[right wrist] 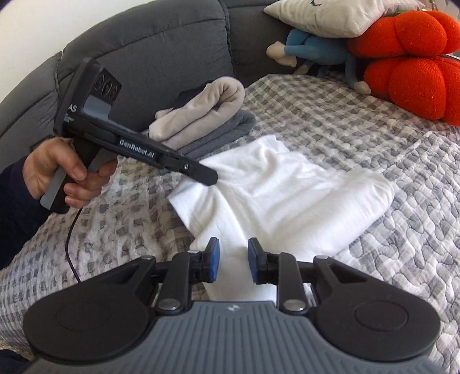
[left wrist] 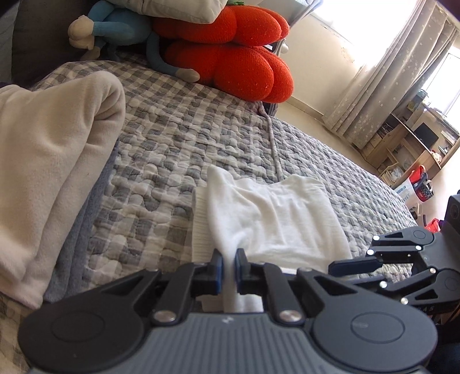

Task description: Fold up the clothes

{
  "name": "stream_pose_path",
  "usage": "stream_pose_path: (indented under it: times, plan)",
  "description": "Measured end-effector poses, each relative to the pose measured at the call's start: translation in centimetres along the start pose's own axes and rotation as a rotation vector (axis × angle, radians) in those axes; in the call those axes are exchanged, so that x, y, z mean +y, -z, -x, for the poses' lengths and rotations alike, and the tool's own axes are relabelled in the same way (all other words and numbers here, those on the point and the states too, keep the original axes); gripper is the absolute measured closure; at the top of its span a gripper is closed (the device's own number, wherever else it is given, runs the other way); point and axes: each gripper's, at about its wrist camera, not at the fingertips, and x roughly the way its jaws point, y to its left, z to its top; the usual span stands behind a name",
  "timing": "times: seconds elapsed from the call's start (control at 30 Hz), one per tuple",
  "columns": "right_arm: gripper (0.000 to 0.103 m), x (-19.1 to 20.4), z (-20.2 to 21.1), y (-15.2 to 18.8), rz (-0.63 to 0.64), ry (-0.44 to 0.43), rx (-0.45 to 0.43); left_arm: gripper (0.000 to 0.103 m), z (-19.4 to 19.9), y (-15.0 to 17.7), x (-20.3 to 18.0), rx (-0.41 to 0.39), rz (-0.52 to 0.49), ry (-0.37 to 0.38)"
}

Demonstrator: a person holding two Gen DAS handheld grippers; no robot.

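A white garment [left wrist: 273, 213] [right wrist: 287, 190] lies partly folded and rumpled on the grey-checked quilt [left wrist: 172, 129] [right wrist: 373, 138]. My left gripper [left wrist: 228, 259] is shut, pinching a raised ridge of the white cloth at its near edge. In the right wrist view a hand holds that left gripper [right wrist: 211, 178], whose tip rests at the garment's left corner. My right gripper [right wrist: 233, 250] stands over the near end of the cloth. Its blue pads [right wrist: 214, 256] are apart, and white fabric lies between and below them without being squeezed. The right gripper [left wrist: 345, 272] also shows at the garment's right corner.
A folded beige fleece [left wrist: 51, 161] [right wrist: 201, 112] sits on a grey-blue cloth at the left. Red plush cushions [left wrist: 230, 66] [right wrist: 411, 83] and a blue doll [left wrist: 120, 26] [right wrist: 316, 49] lean at the padded grey headboard [right wrist: 143, 57]. Curtains and a wooden shelf [left wrist: 408, 143] stand beyond the bed.
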Motion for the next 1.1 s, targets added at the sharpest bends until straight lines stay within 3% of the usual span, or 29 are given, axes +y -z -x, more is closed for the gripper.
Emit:
stream_pose_path:
  times: [0.1,0.23,0.37,0.43,0.57,0.63,0.73,0.8,0.87,0.9,0.93,1.1]
  plan:
    - [0.073,0.0,0.2,-0.3,-0.012,-0.023,-0.038,0.095,-0.2,-0.4,0.0,0.0,-0.014,-0.006]
    - [0.068,0.9,-2.1,0.4,0.026,0.004,0.047,0.095,-0.3,-0.7,0.1,0.007,-0.035,-0.025]
    - [0.066,1.2,-2.3,0.6,0.016,0.005,0.049,0.095,-0.8,-0.4,0.3,0.008,-0.057,-0.076]
    - [0.068,1.3,-1.7,0.4,0.017,0.007,0.029,0.092,-0.2,-0.3,0.3,-0.032,-0.021,-0.086]
    - [0.068,1.3,0.3,0.0,0.022,0.002,-0.068,0.088,2.6,0.1,-1.8,-0.156,-0.05,-0.21]
    - [0.068,1.2,1.0,-0.3,0.029,0.038,-0.099,0.08,3.8,0.7,-3.6,-0.195,-0.075,-0.175]
    - [0.068,1.0,0.5,-0.3,0.031,0.065,-0.076,0.076,3.3,2.2,-5.7,-0.166,-0.095,-0.096]
    - [0.071,1.1,0.0,0.0,0.038,0.076,-0.055,0.076,2.4,3.3,-6.6,-0.144,-0.115,-0.104]
    - [0.085,1.2,-0.5,0.4,0.047,0.063,-0.023,0.076,1.1,3.8,-6.3,-0.122,-0.128,-0.139]
    - [0.086,1.2,-1.0,0.6,0.05,0.066,-0.004,0.076,0.6,3.9,-5.9,-0.114,-0.12,-0.159]
    - [0.087,1.3,-1.3,0.9,0.055,0.073,0.009,0.078,0.0,4.0,-5.5,-0.106,-0.112,-0.179]
    - [0.087,1.3,-1.7,1.4,0.07,0.07,0.022,0.1,0.3,4.0,-2.1,-0.125,0.022,-0.14]
